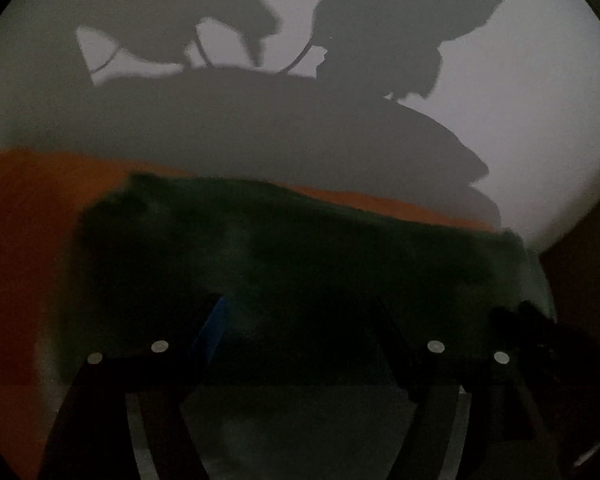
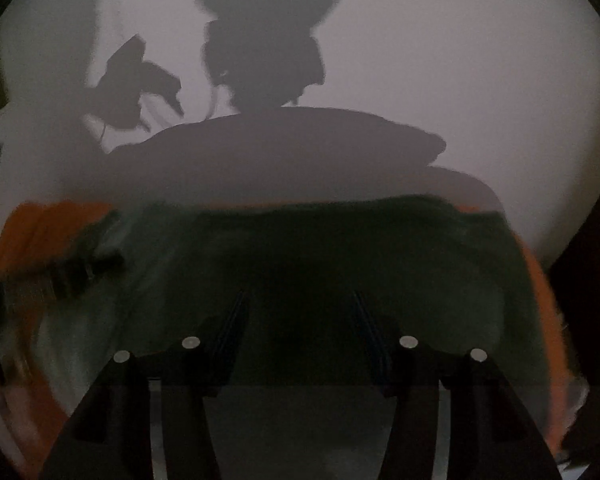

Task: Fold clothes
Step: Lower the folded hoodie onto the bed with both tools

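The step in hand looks like the pause after a fold: the dark green garment (image 1: 284,264) lies flat in a squared, blurry shape on the orange bench (image 1: 24,216), against a pale wall crossed by shadows. In the left wrist view the left tool (image 1: 300,312) hangs over the cloth's near edge, tilted down, its jaws spread wide with nothing pinched between them. In the right wrist view the right tool (image 2: 298,308) sits likewise above the same garment, angled downward, jaws parted and empty; whether the tips brush the fabric I cannot tell in this dim light. The next move, I judge, calls for picking an edge or corner and closing on it cleanly for another fold
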The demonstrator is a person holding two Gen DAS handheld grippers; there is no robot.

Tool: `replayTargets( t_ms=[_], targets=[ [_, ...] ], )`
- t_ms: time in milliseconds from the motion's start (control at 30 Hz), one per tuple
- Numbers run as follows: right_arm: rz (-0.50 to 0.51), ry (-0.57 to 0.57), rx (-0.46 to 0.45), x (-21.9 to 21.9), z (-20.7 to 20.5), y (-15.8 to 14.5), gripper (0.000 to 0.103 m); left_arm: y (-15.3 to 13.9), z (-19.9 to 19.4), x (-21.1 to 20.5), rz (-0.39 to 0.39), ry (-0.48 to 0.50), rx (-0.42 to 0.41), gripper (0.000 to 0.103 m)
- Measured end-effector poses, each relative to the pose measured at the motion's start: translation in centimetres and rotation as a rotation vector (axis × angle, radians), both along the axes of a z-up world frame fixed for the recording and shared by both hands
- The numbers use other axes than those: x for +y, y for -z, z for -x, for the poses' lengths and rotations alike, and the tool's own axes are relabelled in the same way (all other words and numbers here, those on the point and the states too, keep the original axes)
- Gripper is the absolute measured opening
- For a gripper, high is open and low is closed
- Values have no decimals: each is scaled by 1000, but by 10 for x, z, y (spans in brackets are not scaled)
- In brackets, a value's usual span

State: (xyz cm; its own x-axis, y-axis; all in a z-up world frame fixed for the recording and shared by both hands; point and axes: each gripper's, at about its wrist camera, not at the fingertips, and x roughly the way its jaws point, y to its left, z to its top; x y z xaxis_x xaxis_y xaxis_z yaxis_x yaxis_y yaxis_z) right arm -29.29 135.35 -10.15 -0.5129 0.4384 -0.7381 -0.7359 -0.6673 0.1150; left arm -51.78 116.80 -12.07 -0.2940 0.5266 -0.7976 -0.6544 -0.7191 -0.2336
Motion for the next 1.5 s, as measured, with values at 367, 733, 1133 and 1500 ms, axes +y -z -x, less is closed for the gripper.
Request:
replayTargets(
  t_ms=[367, 733, 1133, 1500],
  targets=[
    [10, -30, -30, 55, 27, 55, 48, 33, 5, 45, 120, 69, 264, 97],
    [47, 21, 1, 127, -66, 64, 0, 41, 94, -4, 19, -4, 205, 98],
    [43, -8, -50, 75, 43, 31, 6, 6, 11, 85, 4, 26, 193, 98],
    [96, 173, -70, 154, -63, 57, 5, 57, 103, 32, 251, -84, 158, 93]
  ],
)
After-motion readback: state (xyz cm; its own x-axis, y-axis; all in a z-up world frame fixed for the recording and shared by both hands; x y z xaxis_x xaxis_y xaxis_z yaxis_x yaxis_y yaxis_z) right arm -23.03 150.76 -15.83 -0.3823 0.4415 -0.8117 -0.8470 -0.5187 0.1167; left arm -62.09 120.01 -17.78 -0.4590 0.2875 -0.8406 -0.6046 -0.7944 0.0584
